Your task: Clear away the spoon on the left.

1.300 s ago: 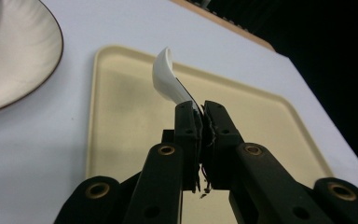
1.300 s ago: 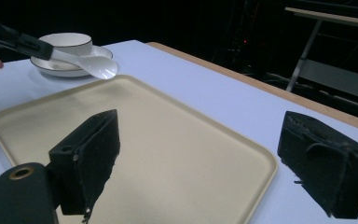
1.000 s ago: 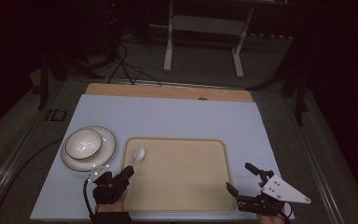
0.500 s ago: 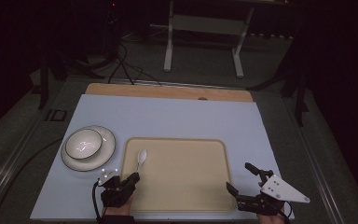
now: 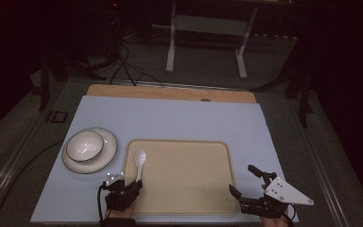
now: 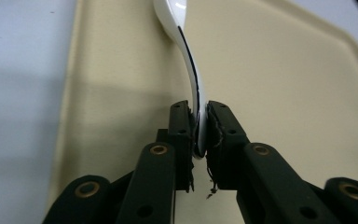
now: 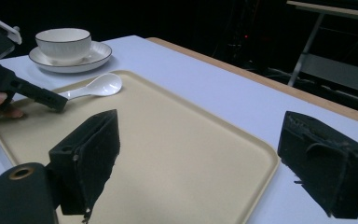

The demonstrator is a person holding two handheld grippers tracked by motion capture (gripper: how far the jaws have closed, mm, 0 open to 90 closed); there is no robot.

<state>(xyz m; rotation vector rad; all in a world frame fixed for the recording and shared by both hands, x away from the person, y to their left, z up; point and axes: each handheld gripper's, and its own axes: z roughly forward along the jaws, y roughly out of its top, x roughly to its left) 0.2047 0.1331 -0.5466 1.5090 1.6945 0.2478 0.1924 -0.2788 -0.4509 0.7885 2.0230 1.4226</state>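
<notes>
High view, left to right: the left gripper pinches the white spoon by its handle tip, bowl lying ahead on the tray, likely needing a level lift next, while the right gripper waits wide open.
</notes>
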